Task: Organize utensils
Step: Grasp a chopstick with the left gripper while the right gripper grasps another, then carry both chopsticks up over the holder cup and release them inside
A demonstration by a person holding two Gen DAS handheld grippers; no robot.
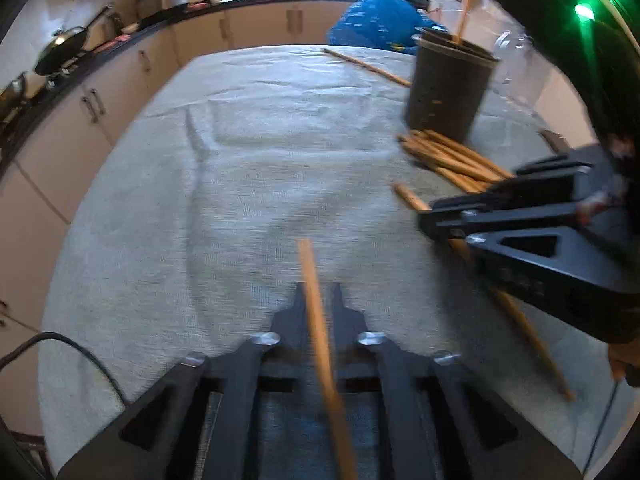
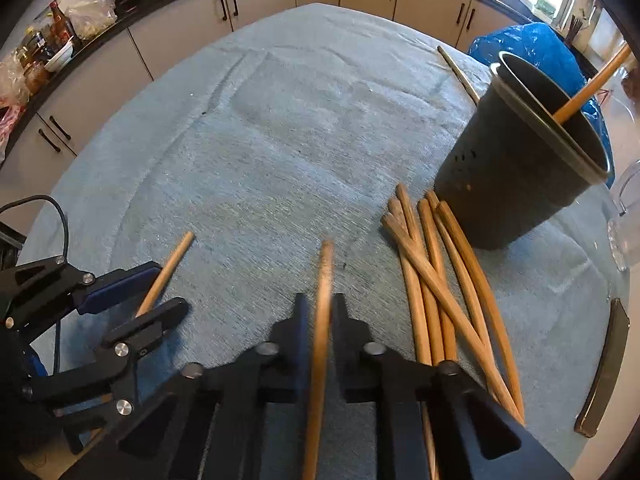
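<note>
Left wrist view first: our left gripper (image 1: 318, 300) is pressed together on one wooden chopstick (image 1: 316, 312), which runs between the fingers and pokes out past the tips over the grey-blue cloth (image 1: 240, 160). The right wrist view shows the same for our right gripper (image 2: 322, 308): its fingers are pinched on a second chopstick (image 2: 323, 304), the tip sticking forward just above the cloth (image 2: 280, 120). So we count two held chopsticks, one per gripper.

Moving outward, the two grippers sit near each other; from the right view the left gripper (image 2: 156, 292) lies to the left with its chopstick (image 2: 170, 264) angled up and away, and from the left view the right gripper (image 1: 444, 220) lies to the right.

Just right of the right gripper lies a loose pile of chopsticks (image 2: 440, 280), about six, crossing one another on the cloth. Their far ends lie just beside the base of one dark perforated holder (image 2: 520, 160), which stands upright and has one chopstick (image 2: 592, 84) leaning inside it. One more lone chopstick (image 2: 458, 68) lies on the cloth behind the holder, well apart from the pile.

A flat dark bar (image 2: 604, 368) lies at the cloth's right edge. A blue plastic bag (image 2: 532, 48) sits behind the holder, and one pan (image 1: 64, 46) rests on the black counter.
</note>
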